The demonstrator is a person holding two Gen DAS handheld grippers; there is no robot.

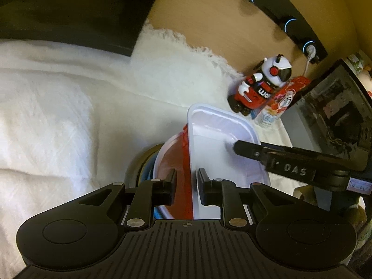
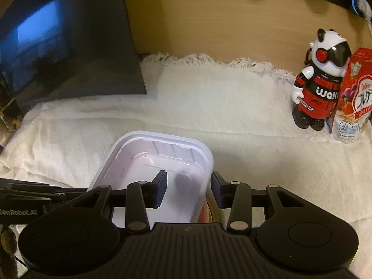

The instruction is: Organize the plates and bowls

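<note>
On the desk's white fringed cloth [image 2: 209,97] the white rectangular plastic tray [image 2: 148,162] rides above a red-and-white bowl [image 1: 174,162], long axis running near to far. The left gripper [image 1: 186,183] pinches its left rim, the right gripper [image 2: 188,188] its right wall. Only the left view shows the stacked bowls beneath.

White fringed cloth [image 2: 209,97] below a wood wall [image 2: 220,23]; dark screen [image 2: 69,46] leftward.

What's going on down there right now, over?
Both grippers, left and right, clamped on opposite rims of the white tray. Tray sits over a red bowl. Toy figure well clear.
</note>
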